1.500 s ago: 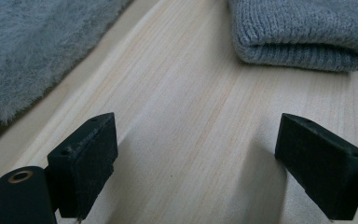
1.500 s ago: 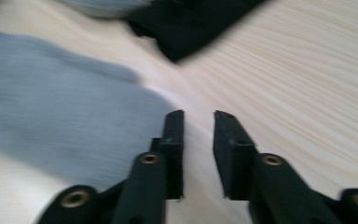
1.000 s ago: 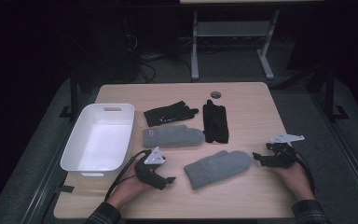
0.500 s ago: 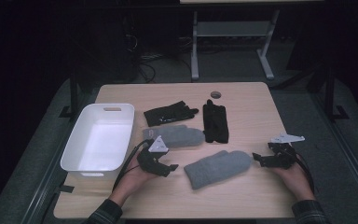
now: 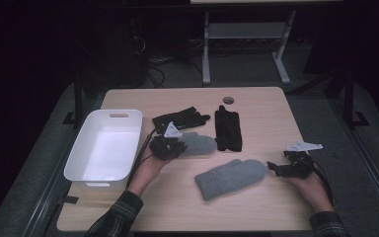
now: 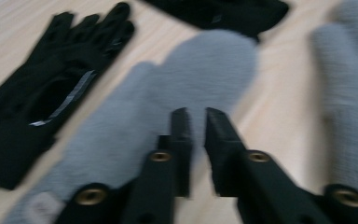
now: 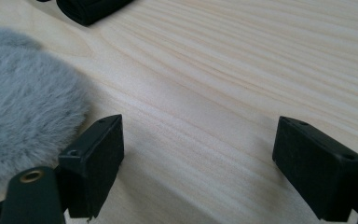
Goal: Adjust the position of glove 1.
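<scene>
White bin [image 5: 103, 148] beside gloves [image 5: 180, 118], mittens [image 5: 229, 177].

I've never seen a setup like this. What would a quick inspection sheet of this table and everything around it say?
Surface: light wooden table with a round hole near the far edge.
Job's things: two grey mittens, two black gloves, an empty white bin at the left.
Clutter: nothing seen.
Grippers: left hand-held gripper over the farther mitten, jaws almost closed with a narrow gap and nothing between them; right hand-held gripper open on bare wood beside the nearer mitten.
Cables: one trails from each gripper toward the person; more lie on the floor behind.
Surroundings: dark room, grey metal frame beyond the table.
</scene>
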Action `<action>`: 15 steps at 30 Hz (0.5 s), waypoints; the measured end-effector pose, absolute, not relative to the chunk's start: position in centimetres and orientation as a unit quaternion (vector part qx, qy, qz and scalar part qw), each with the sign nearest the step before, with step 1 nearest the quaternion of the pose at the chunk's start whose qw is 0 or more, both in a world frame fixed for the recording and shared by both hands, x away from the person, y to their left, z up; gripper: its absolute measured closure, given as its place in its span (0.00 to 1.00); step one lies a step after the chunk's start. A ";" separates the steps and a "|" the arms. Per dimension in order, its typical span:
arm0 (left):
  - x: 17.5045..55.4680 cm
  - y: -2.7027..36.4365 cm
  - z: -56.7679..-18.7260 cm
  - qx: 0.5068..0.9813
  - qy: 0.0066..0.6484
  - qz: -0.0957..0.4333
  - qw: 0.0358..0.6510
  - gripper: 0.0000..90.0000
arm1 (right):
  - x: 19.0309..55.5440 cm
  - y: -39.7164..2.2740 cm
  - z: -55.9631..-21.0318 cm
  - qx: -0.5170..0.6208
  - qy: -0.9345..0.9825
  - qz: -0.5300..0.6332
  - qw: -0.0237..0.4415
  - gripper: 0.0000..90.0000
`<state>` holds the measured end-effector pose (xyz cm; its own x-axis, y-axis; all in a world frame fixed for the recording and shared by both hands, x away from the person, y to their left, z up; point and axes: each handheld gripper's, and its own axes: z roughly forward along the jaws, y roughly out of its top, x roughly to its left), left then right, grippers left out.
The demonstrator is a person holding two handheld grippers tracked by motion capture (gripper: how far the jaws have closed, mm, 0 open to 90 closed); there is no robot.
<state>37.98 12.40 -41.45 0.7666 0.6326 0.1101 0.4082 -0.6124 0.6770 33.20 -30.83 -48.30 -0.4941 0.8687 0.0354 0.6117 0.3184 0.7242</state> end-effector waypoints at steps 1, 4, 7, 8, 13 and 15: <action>38.4 12.4 -41.4 0.880 0.301 0.180 0.321 0.99 | 33.2 -30.8 -48.3 0.468 0.791 0.349 0.184 0.18; 39.4 12.6 -41.4 0.871 0.326 0.195 0.312 0.99 | 33.2 -30.8 -48.3 0.468 0.791 0.349 0.184 0.18; 40.4 13.1 -42.0 0.866 0.346 0.201 0.301 0.99 | 33.2 -30.8 -48.3 0.467 0.791 0.349 0.185 0.18; 40.8 13.3 -42.3 0.866 0.353 0.199 0.293 0.99 | 33.2 -30.8 -48.3 0.468 0.791 0.349 0.184 0.18; 41.4 12.9 -43.9 0.873 0.370 0.177 0.263 0.99 | 33.2 -30.8 -48.3 0.468 0.791 0.349 0.184 0.18; 41.2 12.6 -44.1 0.876 0.369 0.179 0.254 0.99 | 33.2 -30.8 -48.3 0.468 0.791 0.349 0.185 0.18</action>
<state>41.17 12.56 -44.07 0.6631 0.7378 0.1261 0.5563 -0.5985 0.5764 33.20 -30.84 -48.30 -0.4947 0.8684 0.0347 0.6107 0.3190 0.7248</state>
